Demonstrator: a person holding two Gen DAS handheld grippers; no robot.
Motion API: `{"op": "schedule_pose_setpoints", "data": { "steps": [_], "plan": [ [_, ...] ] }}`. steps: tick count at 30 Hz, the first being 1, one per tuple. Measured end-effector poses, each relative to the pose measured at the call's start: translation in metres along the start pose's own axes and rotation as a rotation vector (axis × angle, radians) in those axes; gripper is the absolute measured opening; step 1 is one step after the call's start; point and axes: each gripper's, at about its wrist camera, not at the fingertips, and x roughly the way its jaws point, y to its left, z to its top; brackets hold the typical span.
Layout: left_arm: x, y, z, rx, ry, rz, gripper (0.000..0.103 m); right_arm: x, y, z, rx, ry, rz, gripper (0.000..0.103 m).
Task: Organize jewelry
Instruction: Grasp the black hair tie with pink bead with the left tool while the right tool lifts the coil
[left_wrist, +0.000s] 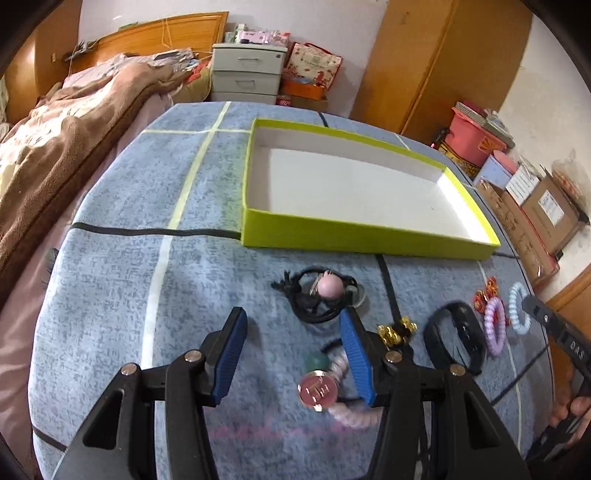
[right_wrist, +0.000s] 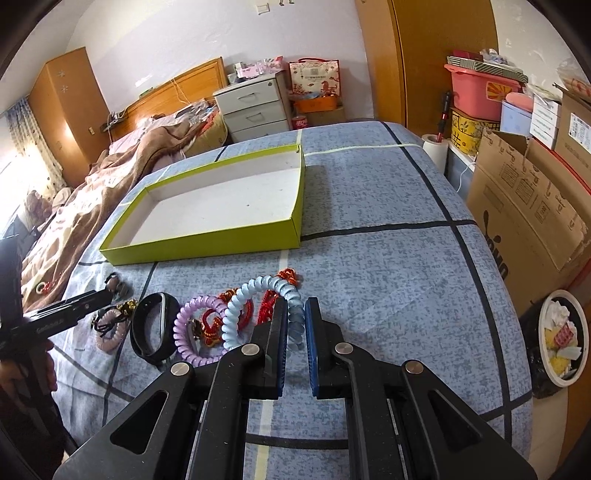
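An empty yellow-green box (left_wrist: 354, 236) (right_wrist: 207, 245) lies on the blue bedspread. In front of it lie jewelry pieces: a black hair tie with a pink ball (left_wrist: 328, 286), a pink coil tie with a round pink charm (left_wrist: 319, 391), a gold piece (left_wrist: 395, 332), a black wristband (left_wrist: 456, 338) (right_wrist: 151, 334), a purple coil (left_wrist: 495, 330) (right_wrist: 194, 332), a red ornament (right_wrist: 212, 325) and a light-blue coil (left_wrist: 517, 306) (right_wrist: 266, 306). My left gripper (left_wrist: 293, 328) is open above the pink pieces. My right gripper (right_wrist: 295, 306) is nearly closed, empty, beside the blue coil.
A bed with a brown blanket (left_wrist: 74, 122) lies to the left. Cardboard boxes (right_wrist: 528, 206) and a bin (right_wrist: 561, 339) stand to the right. A white drawer unit (left_wrist: 247, 72) is at the back.
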Motion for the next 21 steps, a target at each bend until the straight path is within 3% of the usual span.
{"op": "schedule_pose_setpoints", "data": {
  "steps": [4,13,19,21],
  "plan": [
    [0.004,-0.002,0.005,0.008,0.01,0.023,0.054,-0.001,0.0,0.002,0.002,-0.004,0.002,0.01],
    [0.012,-0.012,0.018,0.032,0.012,-0.002,0.054,0.002,0.002,0.006,-0.003,-0.001,0.014,0.01],
    [0.021,-0.028,0.017,0.15,0.025,0.094,0.054,0.005,0.007,0.007,-0.009,0.0,0.022,0.01],
    [0.021,-0.029,0.016,0.156,0.019,0.094,0.053,0.005,0.009,0.008,-0.011,-0.001,0.027,0.01]
  ]
}}
